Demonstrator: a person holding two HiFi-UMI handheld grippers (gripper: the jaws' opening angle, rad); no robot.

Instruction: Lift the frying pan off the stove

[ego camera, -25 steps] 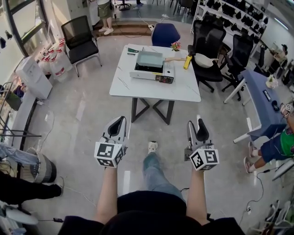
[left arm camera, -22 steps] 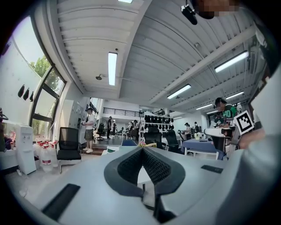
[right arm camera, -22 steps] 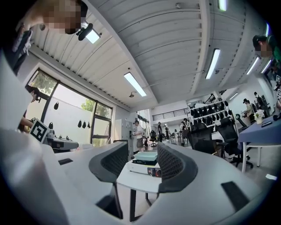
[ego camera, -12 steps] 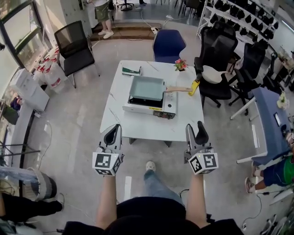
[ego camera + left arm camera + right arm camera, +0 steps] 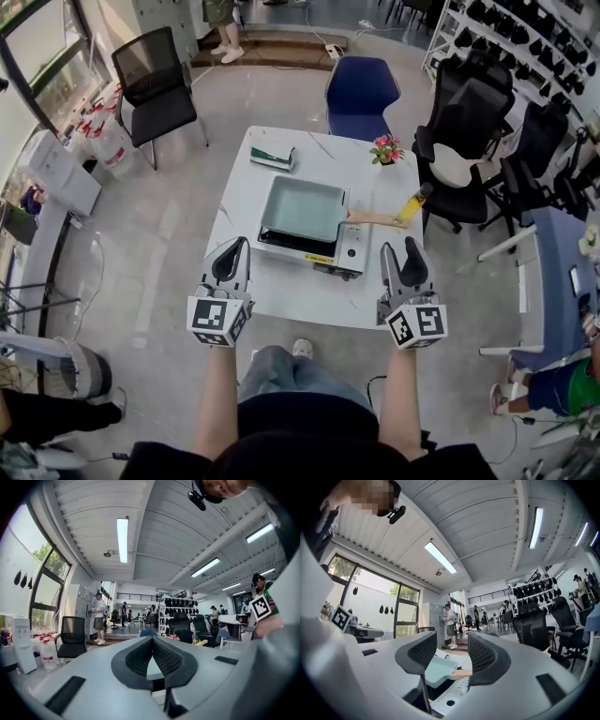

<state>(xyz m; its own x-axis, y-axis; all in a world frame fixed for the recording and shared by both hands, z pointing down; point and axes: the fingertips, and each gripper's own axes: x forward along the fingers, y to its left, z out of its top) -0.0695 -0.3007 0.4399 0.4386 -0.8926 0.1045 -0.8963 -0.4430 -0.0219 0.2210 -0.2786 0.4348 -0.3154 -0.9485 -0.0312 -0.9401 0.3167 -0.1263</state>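
Hovering at the table [image 5: 281,286] edge, you are carrying the right claw [image 5: 403,259] wide apart, empty, likely for the handle [image 5: 375,219]; left claw [image 5: 233,255] pinched together, empty; frying pan [image 5: 302,208] sitting on the stove [image 5: 343,253].

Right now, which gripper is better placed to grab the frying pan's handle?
The right gripper: the frying pan has its wooden handle sticking out toward that side, and its jaws stand apart. The left gripper has its jaws together.
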